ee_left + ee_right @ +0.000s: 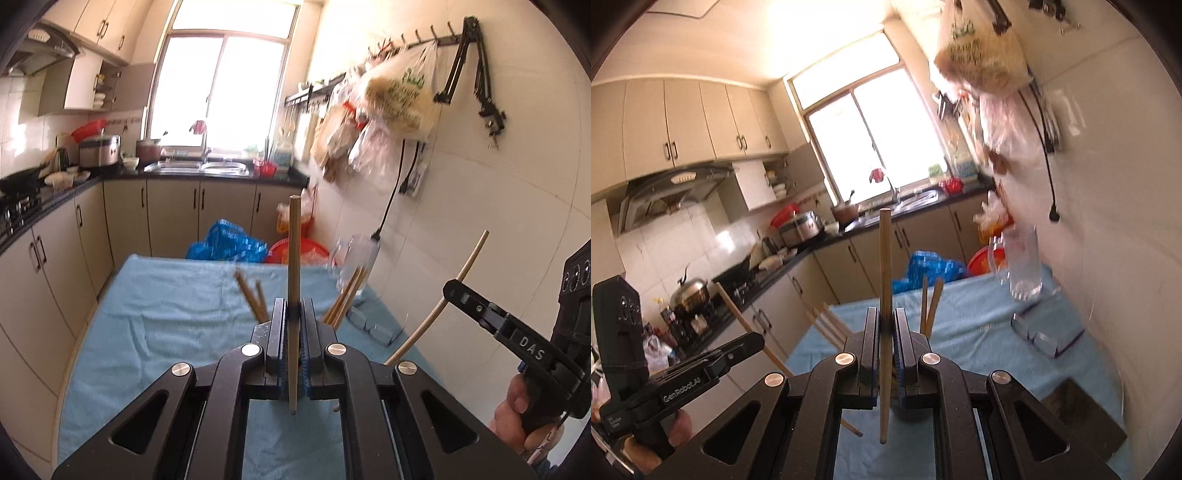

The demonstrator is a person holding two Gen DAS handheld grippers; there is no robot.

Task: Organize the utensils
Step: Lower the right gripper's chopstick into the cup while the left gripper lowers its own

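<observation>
Left wrist view: the left gripper (294, 314) is clamped tight on a wooden chopstick (294, 258) that stands upright between its pads, above the blue towel (166, 314) on the table. More chopsticks (345, 297) lie near a glass mug (354, 254).

Right wrist view: the right gripper (885, 325) is likewise closed on an upright chopstick (885, 266) over the towel, with the mug (1021, 262) near the wall.
</observation>
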